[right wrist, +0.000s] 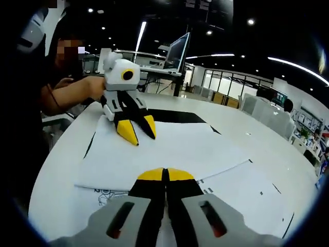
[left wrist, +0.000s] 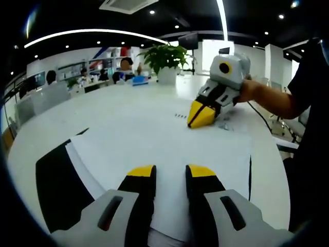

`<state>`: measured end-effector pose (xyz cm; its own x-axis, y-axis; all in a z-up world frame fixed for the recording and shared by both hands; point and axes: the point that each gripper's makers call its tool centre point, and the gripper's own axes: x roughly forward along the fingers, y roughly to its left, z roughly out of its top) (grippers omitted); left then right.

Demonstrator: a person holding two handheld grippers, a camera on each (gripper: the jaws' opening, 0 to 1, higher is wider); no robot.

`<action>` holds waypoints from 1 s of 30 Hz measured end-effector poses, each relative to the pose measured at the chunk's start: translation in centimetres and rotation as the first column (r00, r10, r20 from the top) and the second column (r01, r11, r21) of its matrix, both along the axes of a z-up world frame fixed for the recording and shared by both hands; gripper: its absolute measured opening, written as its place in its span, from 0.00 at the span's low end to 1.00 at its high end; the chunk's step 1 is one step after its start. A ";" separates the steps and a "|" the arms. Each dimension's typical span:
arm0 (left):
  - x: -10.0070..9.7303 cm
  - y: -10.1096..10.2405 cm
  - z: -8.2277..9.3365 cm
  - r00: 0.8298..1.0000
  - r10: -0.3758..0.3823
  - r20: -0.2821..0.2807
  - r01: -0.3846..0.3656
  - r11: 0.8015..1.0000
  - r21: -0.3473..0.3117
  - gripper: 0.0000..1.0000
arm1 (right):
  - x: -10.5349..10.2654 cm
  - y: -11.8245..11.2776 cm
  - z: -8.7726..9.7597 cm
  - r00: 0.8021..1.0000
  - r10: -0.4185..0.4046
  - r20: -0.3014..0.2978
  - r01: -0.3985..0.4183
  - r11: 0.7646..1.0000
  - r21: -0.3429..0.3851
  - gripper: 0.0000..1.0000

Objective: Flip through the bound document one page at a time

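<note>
An open-plan office — a wide white table under a dark ceiling with recessed spotlights and long light strips. A potted plant stands at the table's far edge, a monitor sits on a desk beyond, and glass partitions line the back — people sit at distant desks.

Bright ceiling strips (fisheye-bent), soft edges

White pages, yellow-tipped black tongs
</note>
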<state>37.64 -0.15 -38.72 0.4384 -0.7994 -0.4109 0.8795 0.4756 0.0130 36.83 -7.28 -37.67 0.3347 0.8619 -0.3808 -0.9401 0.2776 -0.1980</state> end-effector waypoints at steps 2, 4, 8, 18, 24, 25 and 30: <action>0.0 0.0 0.0 1.000 0.003 0.005 -0.003 1.000 0.000 0.26 | -1.0 0.0 -0.1 1.000 -0.013 -0.006 0.013 1.000 -0.002 0.02; 0.1 0.0 0.0 1.000 0.006 0.008 -0.006 1.000 0.000 0.26 | -1.7 -0.2 -0.3 1.000 -0.017 0.001 0.017 1.000 -0.010 0.02; 0.1 0.0 0.0 1.000 0.010 0.009 -0.010 1.000 0.002 0.26 | -3.3 -0.2 -0.4 1.000 -0.024 0.008 0.024 0.999 -0.026 0.02; 0.3 -0.1 0.2 1.000 0.012 0.020 -0.012 1.000 -0.001 0.26 | -5.8 0.0 -0.6 0.999 -0.030 0.017 0.031 0.999 -0.038 0.02; -0.1 0.0 0.0 0.999 0.020 0.032 -0.021 0.999 0.042 0.25 | -7.7 0.4 -0.5 0.999 -0.039 -0.002 0.039 0.999 -0.013 0.02; 0.0 0.0 0.0 0.999 0.019 0.033 -0.021 0.999 0.046 0.25 | -8.0 0.4 -0.5 0.999 -0.039 -0.002 0.039 0.999 -0.012 0.02; -0.5 -0.1 0.0 0.998 0.035 0.051 -0.037 0.998 0.042 0.23 | -8.2 0.4 -0.6 0.998 -0.068 -0.003 0.068 0.998 0.005 0.02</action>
<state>37.09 -0.21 -38.72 0.4875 -0.7649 -0.4211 0.8595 0.5052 0.0774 28.62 -6.88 -38.28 0.3912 0.8392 -0.3778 -0.9197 0.3417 -0.1935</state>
